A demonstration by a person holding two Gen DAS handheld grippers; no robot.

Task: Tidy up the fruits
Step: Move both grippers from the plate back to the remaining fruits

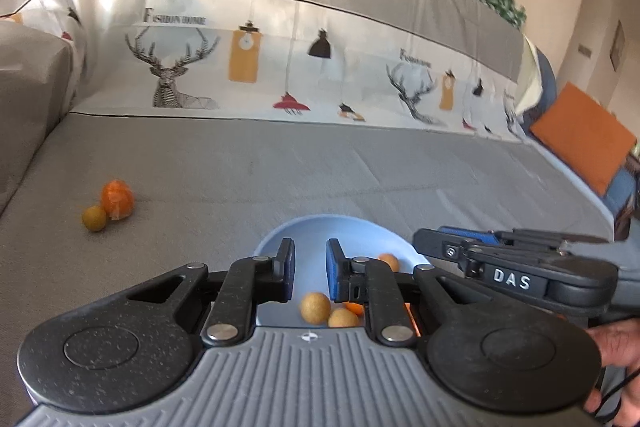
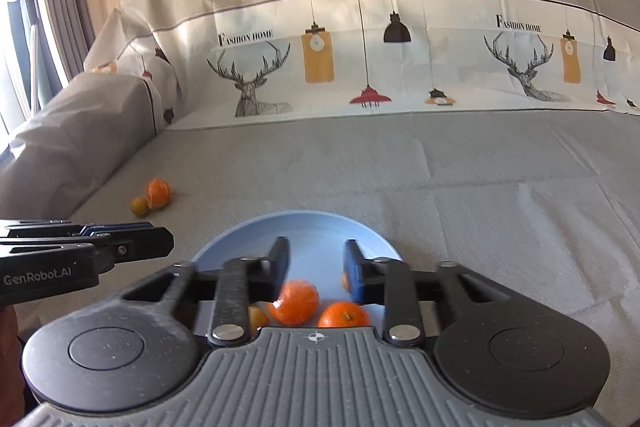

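A light blue plate (image 1: pixel 320 231) (image 2: pixel 304 227) lies on the grey sofa seat and holds several fruits: small tan ones (image 1: pixel 316 307) and oranges (image 2: pixel 295 302) (image 2: pixel 344 314). My left gripper (image 1: pixel 310 259) hangs open and empty over the plate. My right gripper (image 2: pixel 316 267) is open over the plate, with an orange just below its fingers and apart from them. An orange (image 1: pixel 117 199) (image 2: pixel 158 192) and a small greenish-yellow fruit (image 1: pixel 95 218) (image 2: pixel 140 206) lie touching on the seat at the far left.
The sofa's patterned backrest (image 1: pixel 280 67) rises behind the seat. A grey armrest (image 2: pixel 68 131) bounds the left side. An orange cushion (image 1: pixel 580 139) lies at the far right. The right gripper's body (image 1: pixel 520 267) sits beside the plate.
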